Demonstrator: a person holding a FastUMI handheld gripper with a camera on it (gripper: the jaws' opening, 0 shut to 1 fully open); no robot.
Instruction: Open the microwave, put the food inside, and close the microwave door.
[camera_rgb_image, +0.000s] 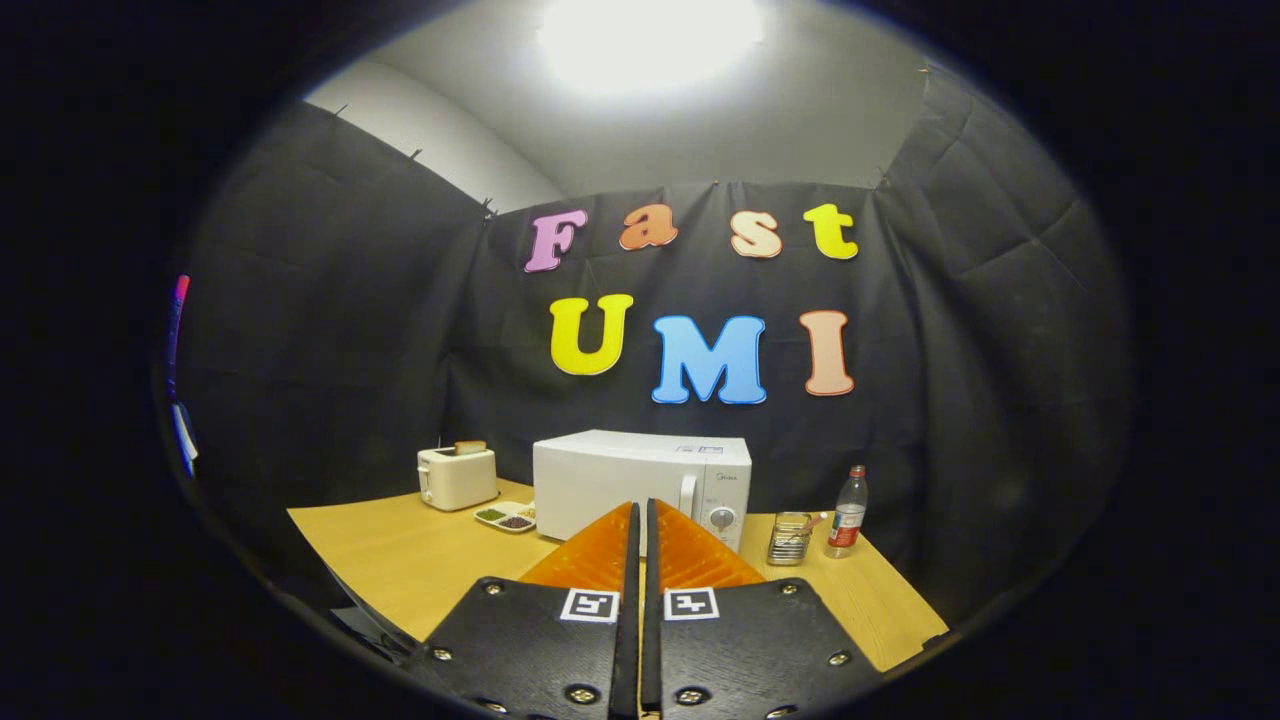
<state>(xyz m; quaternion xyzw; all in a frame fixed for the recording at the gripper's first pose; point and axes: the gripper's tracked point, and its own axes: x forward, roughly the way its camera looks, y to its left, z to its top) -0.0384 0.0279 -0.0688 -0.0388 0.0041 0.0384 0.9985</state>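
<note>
Claw (640, 520) closed to a narrow slit, holding nothing, aimed at the shut microwave (640, 480) dead ahead at 12 o'clock on the bench (400, 560), likely lining up for its door handle (688, 495); food tray (506, 517) waits at 10 o'clock.

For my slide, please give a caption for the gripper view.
Shut gripper faces closed white microwave on wooden table.
</note>
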